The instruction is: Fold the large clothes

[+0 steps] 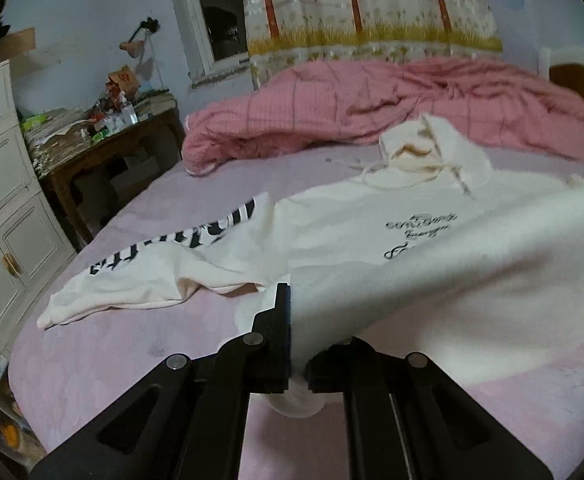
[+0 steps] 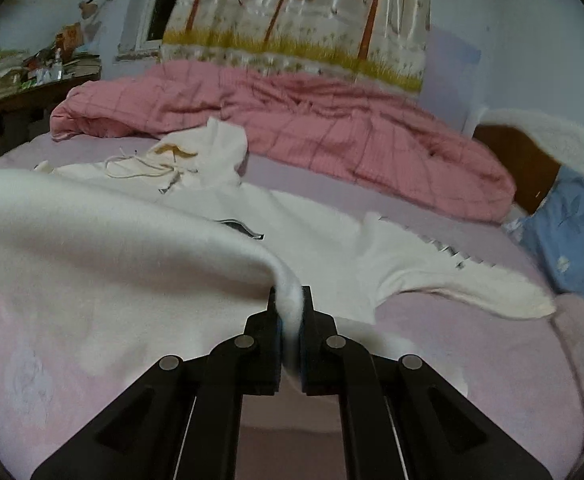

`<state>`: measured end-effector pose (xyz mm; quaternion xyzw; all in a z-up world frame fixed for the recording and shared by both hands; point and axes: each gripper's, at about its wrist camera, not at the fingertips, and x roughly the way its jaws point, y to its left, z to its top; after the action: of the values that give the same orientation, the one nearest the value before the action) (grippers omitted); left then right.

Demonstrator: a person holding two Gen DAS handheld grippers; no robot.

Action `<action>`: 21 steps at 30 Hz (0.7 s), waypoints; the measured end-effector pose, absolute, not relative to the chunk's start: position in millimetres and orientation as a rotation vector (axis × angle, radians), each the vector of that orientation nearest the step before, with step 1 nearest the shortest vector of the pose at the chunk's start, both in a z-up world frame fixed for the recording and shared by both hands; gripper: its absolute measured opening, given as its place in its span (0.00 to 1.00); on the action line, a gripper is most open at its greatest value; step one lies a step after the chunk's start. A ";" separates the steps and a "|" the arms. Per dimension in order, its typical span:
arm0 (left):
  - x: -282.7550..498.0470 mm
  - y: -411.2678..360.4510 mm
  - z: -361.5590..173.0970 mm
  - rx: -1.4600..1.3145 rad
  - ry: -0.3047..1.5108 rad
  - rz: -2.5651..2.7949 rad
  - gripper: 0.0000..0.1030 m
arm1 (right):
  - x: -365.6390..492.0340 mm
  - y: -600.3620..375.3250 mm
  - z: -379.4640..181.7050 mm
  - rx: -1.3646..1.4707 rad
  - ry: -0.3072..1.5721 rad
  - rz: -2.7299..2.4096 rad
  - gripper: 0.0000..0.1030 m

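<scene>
Black gripper fingers fill the foreground of both wrist views, and each pair is clamped on the bottom hem of a cream hoodie (image 1: 371, 248) spread across a bed with a lilac-pink sheet (image 1: 132, 344). Left gripper (image 1: 297, 344) pinches the hem at 1 corner, with the fabric bunched between its pads and a fold hanging below them; right gripper (image 2: 290, 320) pinches the other corner, a narrow ridge of cloth squeezed between its closed fingers. Between the 2 grips, the lifted hem hangs as a raised, blurred sheet of fabric clear of the mattress.

From both tools the garment lies straight ahead. Its long axis runs away from the grippers, hem nearest and hood (image 1: 435, 148) with its drawstrings farthest, resting on the sheet just short of a rumpled pink checked quilt (image 1: 371, 100). Black script print on the chest faces up. Of the 2 sleeves, 1 with bold black lettering (image 1: 164, 264) trails out flat to the left, and the other sleeve (image 2: 451, 280) reaches right toward a blue floral pillow (image 2: 571, 240).

Neither hand looks nearer the hood, since the 2 grips sit roughly level on the hem. Judging by that layout, the next move is likely a forward carry of the hem over the chest toward the hood, and both corners would need to travel evenly to keep the fold square.
</scene>
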<state>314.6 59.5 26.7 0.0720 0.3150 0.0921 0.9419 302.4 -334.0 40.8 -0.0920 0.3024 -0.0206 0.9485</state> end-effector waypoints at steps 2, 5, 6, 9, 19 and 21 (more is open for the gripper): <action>329.6 55.5 16.4 0.190 0.666 0.198 0.06 | 318.8 -341.3 35.0 -0.150 0.648 -0.027 0.05; 344.9 50.2 -0.6 0.230 0.708 0.211 0.06 | 334.5 -344.0 24.4 -0.129 0.690 -0.012 0.05; 348.8 51.2 -3.6 0.236 0.714 0.213 0.06 | 338.9 -343.3 20.5 -0.136 0.698 -0.013 0.05; 357.0 53.1 -11.1 0.220 0.724 0.212 0.06 | 344.7 -340.6 11.2 -0.154 0.711 -0.016 0.05; 373.6 51.9 -28.6 0.197 0.786 0.160 0.10 | 368.3 -338.1 -14.8 -0.151 0.782 -0.042 0.05; 369.8 53.3 -25.9 0.191 0.768 0.148 0.15 | 367.7 -338.0 -14.8 -0.141 0.769 -0.046 0.05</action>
<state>369.8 53.3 -25.9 0.0928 0.3735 0.0719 0.9202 367.7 -338.0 -14.8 -0.0687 0.3749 -0.0224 0.9242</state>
